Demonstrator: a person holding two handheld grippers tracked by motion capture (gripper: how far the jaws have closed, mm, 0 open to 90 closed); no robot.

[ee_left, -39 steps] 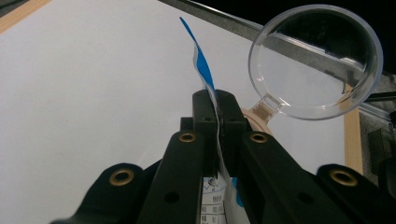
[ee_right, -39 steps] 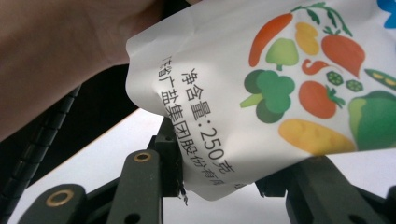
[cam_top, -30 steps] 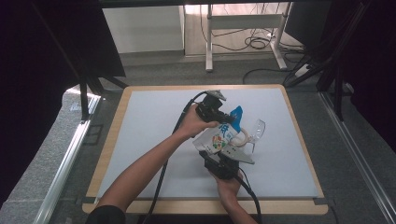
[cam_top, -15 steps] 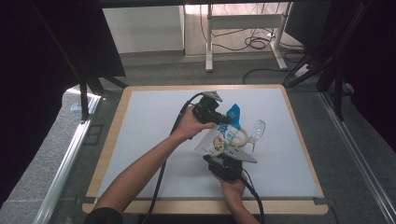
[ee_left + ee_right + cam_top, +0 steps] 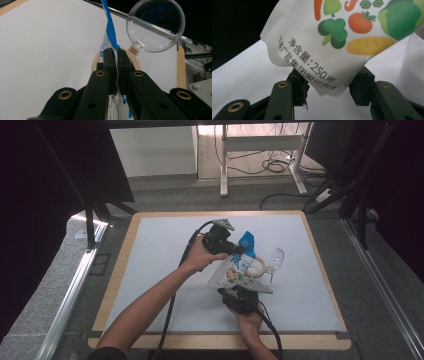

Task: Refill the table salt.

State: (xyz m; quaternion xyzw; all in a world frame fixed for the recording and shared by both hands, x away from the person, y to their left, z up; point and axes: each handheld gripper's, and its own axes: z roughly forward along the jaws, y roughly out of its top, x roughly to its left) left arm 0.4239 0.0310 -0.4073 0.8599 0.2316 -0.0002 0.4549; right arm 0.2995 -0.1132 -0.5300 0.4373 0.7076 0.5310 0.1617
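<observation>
Pouch (image 5: 234,270) is up off the bench (image 5: 165,250), tilted, between both tongs. Left tongs (image 5: 238,251) are clenched on its blue top edge. Right tongs (image 5: 242,292) sit under the bottom corner, jaws just opening, pads off the film. The left gripper view shows the pinch on the edge, a wooden ring (image 5: 96,60) and a clear round lid (image 5: 156,25) behind it. The right gripper view shows printed vegetables and the gap either side of the corner. White bench, wood rim, grey floor, cables beyond.
</observation>
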